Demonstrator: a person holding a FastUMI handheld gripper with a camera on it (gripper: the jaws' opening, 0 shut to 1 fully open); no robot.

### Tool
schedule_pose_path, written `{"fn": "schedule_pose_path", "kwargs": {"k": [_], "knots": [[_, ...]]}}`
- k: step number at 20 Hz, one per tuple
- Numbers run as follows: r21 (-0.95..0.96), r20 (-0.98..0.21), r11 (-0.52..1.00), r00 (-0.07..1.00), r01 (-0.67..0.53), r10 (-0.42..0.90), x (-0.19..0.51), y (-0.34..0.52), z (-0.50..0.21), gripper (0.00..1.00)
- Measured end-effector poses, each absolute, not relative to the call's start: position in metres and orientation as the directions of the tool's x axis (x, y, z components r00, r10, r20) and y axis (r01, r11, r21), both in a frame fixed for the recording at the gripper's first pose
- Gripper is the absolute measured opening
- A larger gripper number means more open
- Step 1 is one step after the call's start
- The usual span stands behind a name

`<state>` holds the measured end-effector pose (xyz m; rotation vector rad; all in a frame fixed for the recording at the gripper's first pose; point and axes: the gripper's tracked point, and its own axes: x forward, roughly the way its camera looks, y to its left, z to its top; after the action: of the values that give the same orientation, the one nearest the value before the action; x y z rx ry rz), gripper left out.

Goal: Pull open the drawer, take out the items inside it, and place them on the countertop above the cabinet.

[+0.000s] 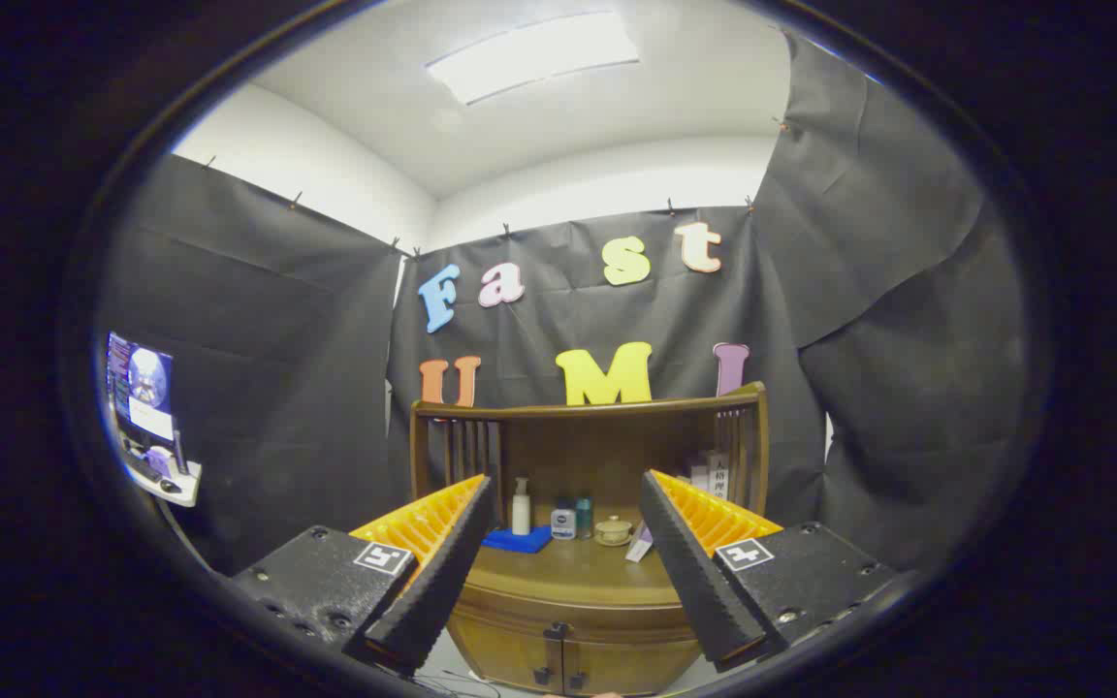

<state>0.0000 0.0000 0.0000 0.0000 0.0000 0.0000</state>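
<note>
My gripper (566, 480) is open, its fingers wide apart and holding nothing. Beyond and between them stands a brown wooden cabinet (568, 591) with a railed back. Its drawer front (573, 613) is a closed band just under the countertop (578, 572), above two small doors with dark handles (557, 635). On the countertop sit a white pump bottle (521, 506), a blue cloth (518, 539), a small white jar (563, 521), a teal bottle (584, 516), a small tan lidded dish (613, 530) and a pale card (638, 545) beside the right finger. The cabinet is still some way ahead of the fingers.
A screen on a small stand (143, 412) is off to the left against the booth's black cloth wall (287, 388). White boxes (714, 475) stand at the countertop's back right corner. Pale floor (442, 669) shows below the cabinet.
</note>
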Motion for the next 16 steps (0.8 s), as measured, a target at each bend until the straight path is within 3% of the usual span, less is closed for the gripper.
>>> {"fn": "schedule_pose_path", "kwargs": {"k": [10, 16], "knots": [[-0.010, -0.024, 0.999, 0.999, 0.036, -0.036, 0.020, 0.013, -0.029, 0.99], [-0.014, -0.053, 0.997, 0.996, 0.071, -0.072, 0.046, 0.037, -0.087, 0.99]]}}
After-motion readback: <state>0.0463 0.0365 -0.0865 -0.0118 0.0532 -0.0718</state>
